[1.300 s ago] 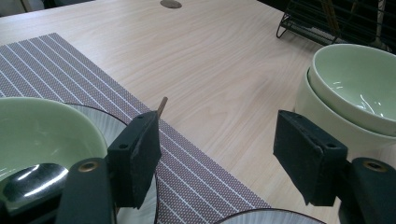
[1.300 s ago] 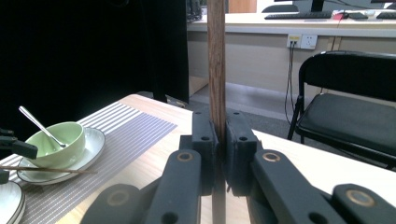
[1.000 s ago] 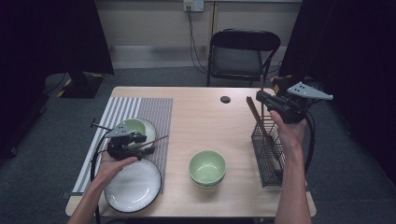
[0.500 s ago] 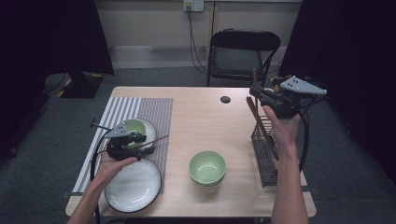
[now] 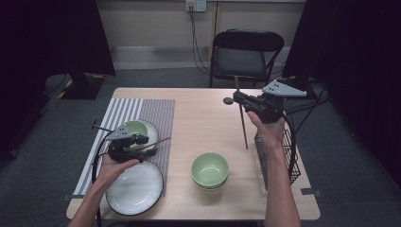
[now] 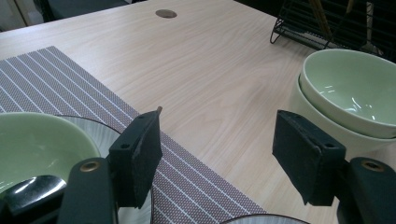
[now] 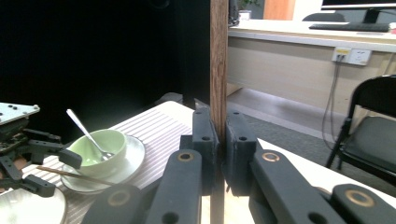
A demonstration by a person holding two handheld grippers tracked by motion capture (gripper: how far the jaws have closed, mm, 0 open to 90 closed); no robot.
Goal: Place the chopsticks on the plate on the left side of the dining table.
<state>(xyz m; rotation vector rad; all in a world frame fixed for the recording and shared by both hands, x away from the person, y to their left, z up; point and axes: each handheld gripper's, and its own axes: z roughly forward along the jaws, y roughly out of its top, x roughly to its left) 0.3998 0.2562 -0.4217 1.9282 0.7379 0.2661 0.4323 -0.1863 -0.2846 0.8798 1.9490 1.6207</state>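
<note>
Right gripper (image 5: 239, 98) is clamped on a long brown wooden chopstick (image 5: 242, 122), held upright and raised above the light wooden table (image 5: 203, 118), just beside the black wire rack (image 5: 276, 156). The right forearm reaches up from the bottom edge, hand wrapped under the gripper body. Left gripper (image 6: 224, 154) has its jaws apart with nothing between the pads; it rests low by the pale green bowl on a saucer (image 5: 137, 130), over the striped grey placemat (image 5: 142, 113). A second thin chopstick (image 5: 153, 143) lies beside its jaw.
</note>
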